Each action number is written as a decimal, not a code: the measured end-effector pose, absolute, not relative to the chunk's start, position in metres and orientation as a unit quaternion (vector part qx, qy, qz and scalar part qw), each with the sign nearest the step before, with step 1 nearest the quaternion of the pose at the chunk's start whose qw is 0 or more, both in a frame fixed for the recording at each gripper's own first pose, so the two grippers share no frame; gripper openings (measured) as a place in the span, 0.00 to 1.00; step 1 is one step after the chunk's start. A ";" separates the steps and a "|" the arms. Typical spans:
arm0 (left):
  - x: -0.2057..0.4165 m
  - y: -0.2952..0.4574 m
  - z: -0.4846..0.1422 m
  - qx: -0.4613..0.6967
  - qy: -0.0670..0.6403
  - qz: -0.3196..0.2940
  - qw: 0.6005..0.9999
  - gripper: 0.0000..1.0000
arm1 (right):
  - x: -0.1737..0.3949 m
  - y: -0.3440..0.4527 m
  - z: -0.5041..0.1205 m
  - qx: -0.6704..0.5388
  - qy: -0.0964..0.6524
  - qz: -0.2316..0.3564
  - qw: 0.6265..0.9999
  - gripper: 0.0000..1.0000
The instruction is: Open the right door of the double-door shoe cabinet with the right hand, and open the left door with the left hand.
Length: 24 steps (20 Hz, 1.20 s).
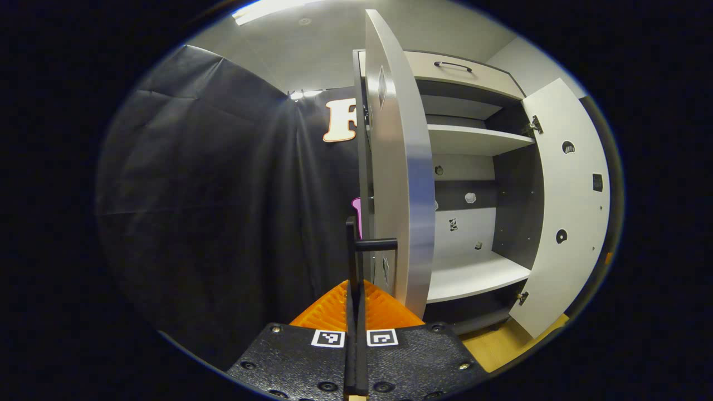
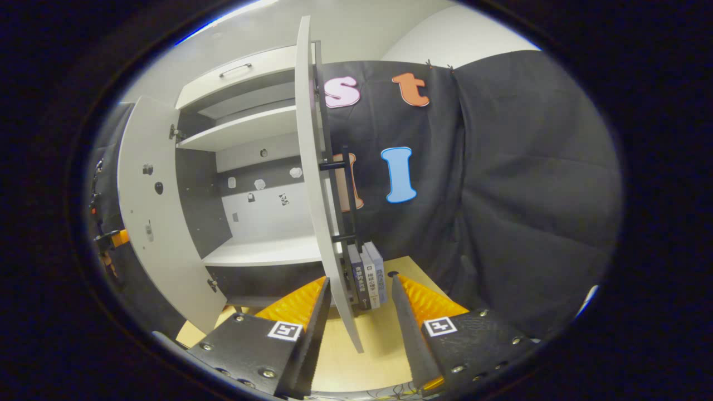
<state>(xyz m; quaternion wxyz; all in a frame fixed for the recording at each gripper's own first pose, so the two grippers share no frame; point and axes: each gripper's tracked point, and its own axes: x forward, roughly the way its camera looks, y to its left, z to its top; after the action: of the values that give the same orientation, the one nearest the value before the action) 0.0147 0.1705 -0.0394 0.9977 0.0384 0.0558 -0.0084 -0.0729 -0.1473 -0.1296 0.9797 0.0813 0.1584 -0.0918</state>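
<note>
In the booth, both shoe cabinet (image 1: 473, 167) doors stand open; left gripper (image 1: 356, 301) clamps the left door handle (image 1: 352, 262), right gripper (image 2: 359, 301) gapes astride the right door (image 2: 317, 184), books (image 2: 367, 275) behind

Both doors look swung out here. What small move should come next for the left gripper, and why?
Probably open the jaws of the left gripper and back off. They are shut on the left door's handle, and that left door already stands wide open, as does the right door, which the open right gripper merely straddles.
</note>
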 end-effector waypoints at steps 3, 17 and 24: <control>0.013 0.171 -0.039 0.032 0.056 -0.027 0.998 0.00 | -0.069 -0.151 -0.130 0.081 0.157 -0.093 0.980 0.65; 0.004 0.178 -0.041 0.038 0.058 -0.036 0.997 0.06 | -0.075 -0.151 -0.131 0.079 0.158 -0.089 0.980 0.65; -0.026 0.181 -0.041 0.066 0.079 -0.005 0.995 0.51 | -0.072 -0.132 -0.115 0.052 0.152 -0.067 0.985 0.65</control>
<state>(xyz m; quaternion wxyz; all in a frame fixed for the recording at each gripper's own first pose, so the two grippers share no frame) -0.0262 0.1812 -0.0413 0.9947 0.0661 0.0787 -0.0048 -0.0718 -0.1322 -0.1152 0.9848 0.0518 0.1520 -0.0668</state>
